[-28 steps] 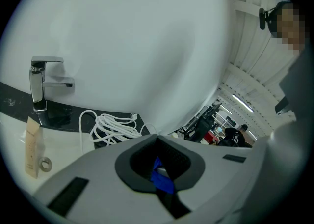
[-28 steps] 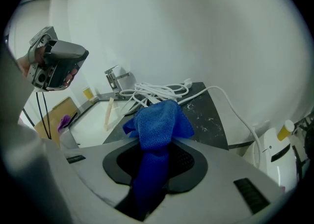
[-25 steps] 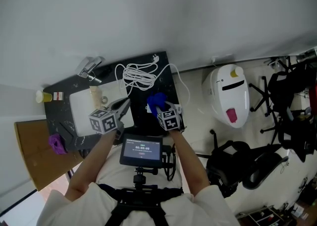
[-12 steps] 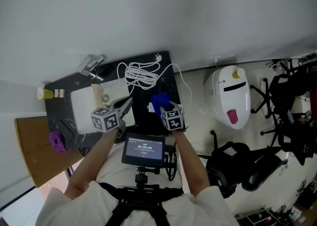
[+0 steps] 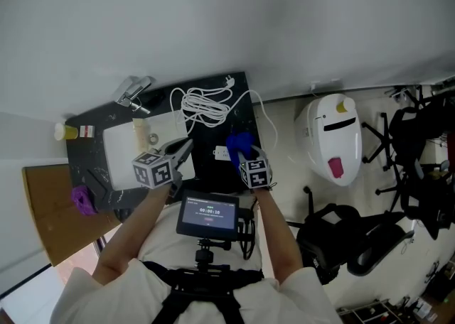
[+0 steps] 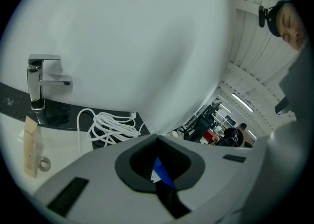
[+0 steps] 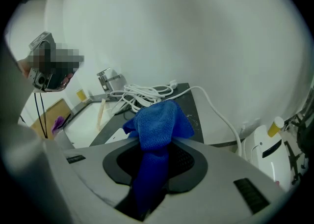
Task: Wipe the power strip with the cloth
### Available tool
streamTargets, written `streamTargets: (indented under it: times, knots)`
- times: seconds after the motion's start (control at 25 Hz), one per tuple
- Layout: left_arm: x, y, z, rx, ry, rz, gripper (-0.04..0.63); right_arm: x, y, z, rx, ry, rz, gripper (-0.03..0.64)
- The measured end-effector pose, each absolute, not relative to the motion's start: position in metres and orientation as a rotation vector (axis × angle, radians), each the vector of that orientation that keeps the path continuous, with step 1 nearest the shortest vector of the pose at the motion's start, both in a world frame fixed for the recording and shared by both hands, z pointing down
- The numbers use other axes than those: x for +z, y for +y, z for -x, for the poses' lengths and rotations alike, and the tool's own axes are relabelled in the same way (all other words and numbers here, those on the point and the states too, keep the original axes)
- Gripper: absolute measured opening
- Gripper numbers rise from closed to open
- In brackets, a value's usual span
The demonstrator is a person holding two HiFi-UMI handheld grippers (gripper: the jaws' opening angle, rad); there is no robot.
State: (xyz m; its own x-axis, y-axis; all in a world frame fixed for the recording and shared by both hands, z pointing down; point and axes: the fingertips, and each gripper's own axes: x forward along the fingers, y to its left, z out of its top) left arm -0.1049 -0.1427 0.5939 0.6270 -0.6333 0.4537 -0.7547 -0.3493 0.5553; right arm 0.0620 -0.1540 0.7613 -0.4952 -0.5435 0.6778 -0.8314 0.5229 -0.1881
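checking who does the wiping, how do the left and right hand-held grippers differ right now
The right hand-held gripper is clamped on the blue cloth; the left hand-held gripper holds nothing. In the head view the right one hangs over the dark counter beside the power strip, the left one at the edge of the white sink. Both have their jaws shut.

Plain white wall (image 5: 227,17) all along back. Black counter (image 5: 206,138) pushed up against it, white sink basin (image 5: 121,159) sunk in left part, chrome tap (image 5: 134,93) at back edge. Brown wooden board (image 5: 50,205) just beside counter's left end. Pale floor (image 5: 284,155) off to right: white rounded appliance (image 5: 333,134) near wall, black office chairs (image 5: 355,241) further out. Strip lights (image 6: 244,101) on ceiling, far end of room.
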Motion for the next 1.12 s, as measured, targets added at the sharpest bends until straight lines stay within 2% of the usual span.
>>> streamTargets:
  times: [1.12]
  knots:
    - [0.594,-0.14,0.1,0.199,-1.067,-2.09,0.009,0.764,-0.158,-0.125,0.726,-2.127,-1.277,0.098]
